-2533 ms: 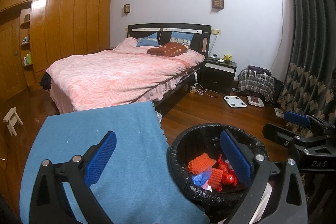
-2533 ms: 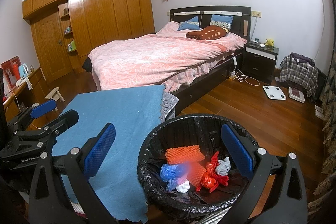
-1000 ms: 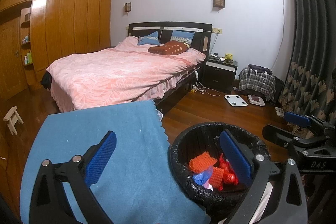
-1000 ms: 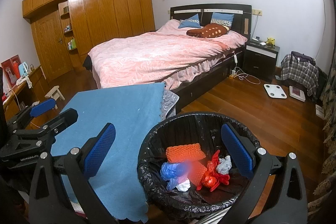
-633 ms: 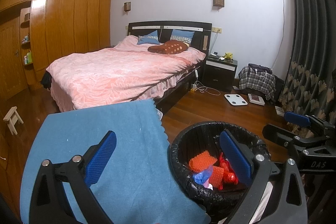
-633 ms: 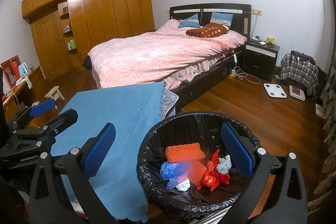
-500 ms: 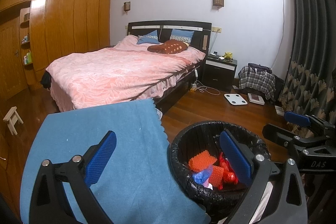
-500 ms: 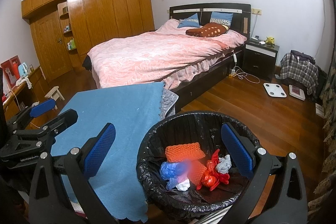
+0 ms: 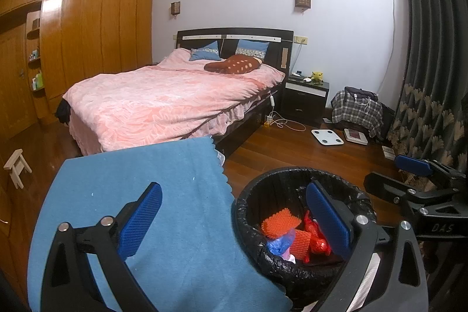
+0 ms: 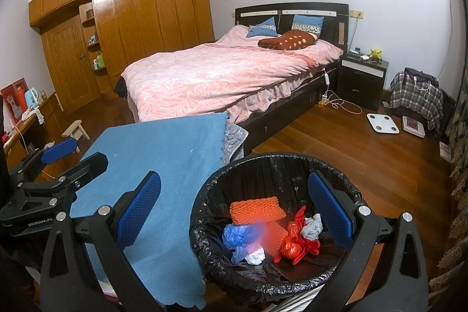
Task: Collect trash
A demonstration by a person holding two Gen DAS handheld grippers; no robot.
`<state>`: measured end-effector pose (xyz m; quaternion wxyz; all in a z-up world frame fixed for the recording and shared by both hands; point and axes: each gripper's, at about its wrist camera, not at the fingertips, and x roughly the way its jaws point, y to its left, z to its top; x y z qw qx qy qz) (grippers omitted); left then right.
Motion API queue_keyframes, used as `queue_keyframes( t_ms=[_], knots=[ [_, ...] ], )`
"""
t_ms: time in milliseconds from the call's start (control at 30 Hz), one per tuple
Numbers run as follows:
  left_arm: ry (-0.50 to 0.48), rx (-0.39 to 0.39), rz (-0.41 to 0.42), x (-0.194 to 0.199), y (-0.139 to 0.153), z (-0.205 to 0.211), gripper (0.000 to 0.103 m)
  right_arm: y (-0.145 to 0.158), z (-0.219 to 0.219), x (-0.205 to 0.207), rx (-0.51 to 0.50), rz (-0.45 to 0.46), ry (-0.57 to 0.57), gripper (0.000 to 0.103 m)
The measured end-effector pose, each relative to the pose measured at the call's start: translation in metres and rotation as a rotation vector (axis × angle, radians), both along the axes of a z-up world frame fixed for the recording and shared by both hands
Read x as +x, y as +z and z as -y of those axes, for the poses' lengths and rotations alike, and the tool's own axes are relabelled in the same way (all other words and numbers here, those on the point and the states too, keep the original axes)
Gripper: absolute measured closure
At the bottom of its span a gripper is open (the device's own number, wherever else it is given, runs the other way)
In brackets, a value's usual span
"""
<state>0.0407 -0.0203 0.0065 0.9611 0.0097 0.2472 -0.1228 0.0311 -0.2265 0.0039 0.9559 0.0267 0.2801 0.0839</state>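
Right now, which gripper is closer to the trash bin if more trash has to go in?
Probably the right gripper: the trash bin lies between its open fingers. The left gripper sits more over the blue cloth.

Bed w/ pink cover at 11 o'clock, nightstand at 1, white scale on floor at 2, wood wardrobe at 10, blue cloth on surface, centre.

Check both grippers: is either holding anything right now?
Nothing is held. The left gripper and right gripper are both open and empty, above the blue cloth and the bin.
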Motion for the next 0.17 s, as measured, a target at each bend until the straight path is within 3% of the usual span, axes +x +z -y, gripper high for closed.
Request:
queue_keyframes(
  t_ms=[167],
  knots=[
    [0.001, 0.000, -0.002, -0.0003, -0.0003, -0.0001, 0.006, 0.0004, 0.0003, 0.0008, 0.000, -0.002, 0.000, 0.005]
  ],
)
